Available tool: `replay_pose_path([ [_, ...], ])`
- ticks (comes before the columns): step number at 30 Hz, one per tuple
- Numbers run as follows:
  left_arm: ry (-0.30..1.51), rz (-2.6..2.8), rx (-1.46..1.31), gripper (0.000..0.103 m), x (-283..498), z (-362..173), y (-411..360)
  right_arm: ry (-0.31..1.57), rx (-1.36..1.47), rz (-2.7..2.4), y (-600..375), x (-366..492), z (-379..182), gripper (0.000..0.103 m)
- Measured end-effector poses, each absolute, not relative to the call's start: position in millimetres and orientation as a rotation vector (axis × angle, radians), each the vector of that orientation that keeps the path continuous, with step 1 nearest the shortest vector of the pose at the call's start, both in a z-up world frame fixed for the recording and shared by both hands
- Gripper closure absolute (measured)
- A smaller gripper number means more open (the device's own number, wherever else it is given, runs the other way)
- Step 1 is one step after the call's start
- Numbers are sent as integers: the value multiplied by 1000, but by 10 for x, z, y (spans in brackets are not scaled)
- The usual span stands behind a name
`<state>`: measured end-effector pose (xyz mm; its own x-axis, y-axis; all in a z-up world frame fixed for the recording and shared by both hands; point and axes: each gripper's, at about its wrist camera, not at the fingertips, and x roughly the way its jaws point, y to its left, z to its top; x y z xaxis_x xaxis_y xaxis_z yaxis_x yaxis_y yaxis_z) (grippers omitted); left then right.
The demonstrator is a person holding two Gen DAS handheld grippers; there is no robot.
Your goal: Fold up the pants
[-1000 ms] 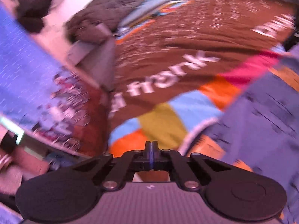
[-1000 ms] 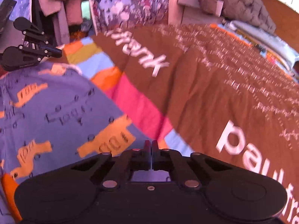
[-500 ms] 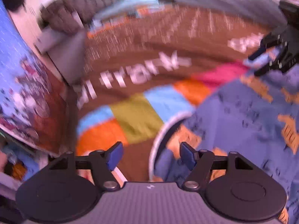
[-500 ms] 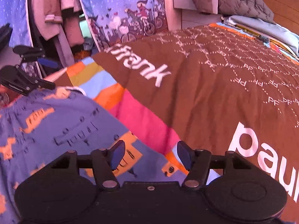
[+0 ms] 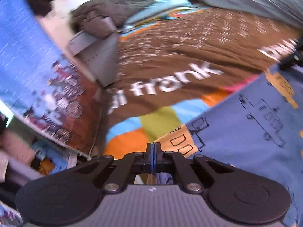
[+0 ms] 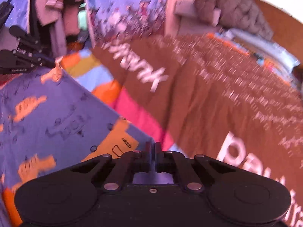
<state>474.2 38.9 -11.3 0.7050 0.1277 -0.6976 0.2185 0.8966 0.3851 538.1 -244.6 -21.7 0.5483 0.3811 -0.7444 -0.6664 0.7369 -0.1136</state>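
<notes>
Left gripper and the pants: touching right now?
Touching. In the right wrist view the left gripper pinches the pants' far corner, and the edge runs taut from it.

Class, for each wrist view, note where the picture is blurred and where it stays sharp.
Left wrist view: the brown bedspread with white lettering is motion-smeared; the left gripper stays sharp. Right wrist view: the blue patterned pants and bedspread streak; the right gripper stays crisp.
</notes>
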Motion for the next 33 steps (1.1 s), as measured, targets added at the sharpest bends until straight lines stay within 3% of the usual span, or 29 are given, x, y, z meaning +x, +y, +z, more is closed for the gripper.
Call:
replay_pose_path([
  [9, 822, -55, 482, 103, 4734, -251, 455, 768, -433, 544, -2206, 5497, -568, 102],
  [17, 672, -103, 427, 103, 4111, 494, 437, 587, -360, 534, -2437, 4773, 293, 102],
  [23, 606, -168, 459, 103, 3326, 693, 439, 555, -322, 622, -2624, 3731, 774, 102],
  [28, 607, -234, 490, 103, 2741, 516, 424, 604, -250, 666, -2786, 2962, 743, 102],
  [33, 669, -271, 621, 103, 2353, -33, 292, 698, -129, 678, -2882, 2482, 408, 102],
])
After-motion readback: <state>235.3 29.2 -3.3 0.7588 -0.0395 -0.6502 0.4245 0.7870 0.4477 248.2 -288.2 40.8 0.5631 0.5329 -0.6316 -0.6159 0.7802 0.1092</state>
